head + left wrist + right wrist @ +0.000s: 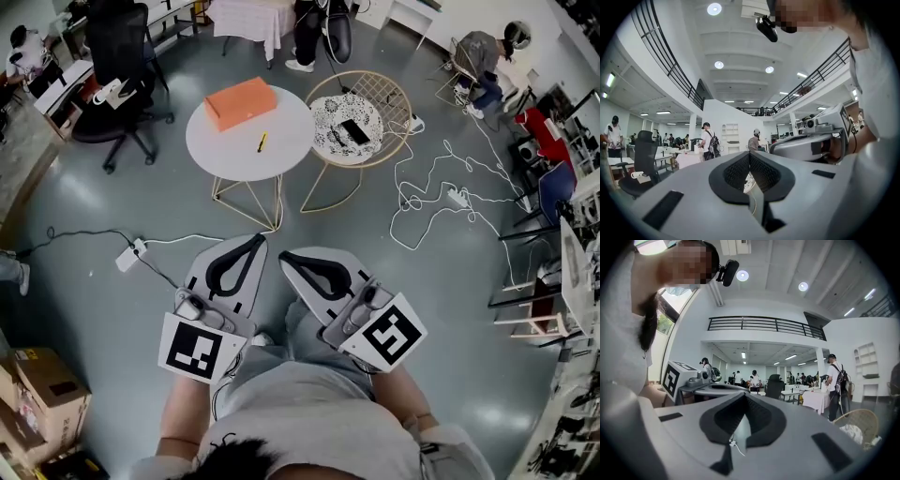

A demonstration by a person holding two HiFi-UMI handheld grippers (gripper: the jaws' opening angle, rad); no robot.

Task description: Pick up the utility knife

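Both hand-held grippers held low, side by side, close in to the person [309, 412], over grey floor [103, 202]. Left hand-held gripper [250, 247], grey shell w/ black pads: jaws together at the tips, nothing between them. Right hand-held gripper [292, 262]: same, jaws closed, empty. Small yellow-and-black utility knife [262, 142] lies well ahead of both, approx. straight out from the left tips, on a round white surface [220, 150] w/ gold wire legs. A flat orange box [240, 102] sits just beyond it. Further right: a round wicker chair [396, 101] w/ patterned cushion.
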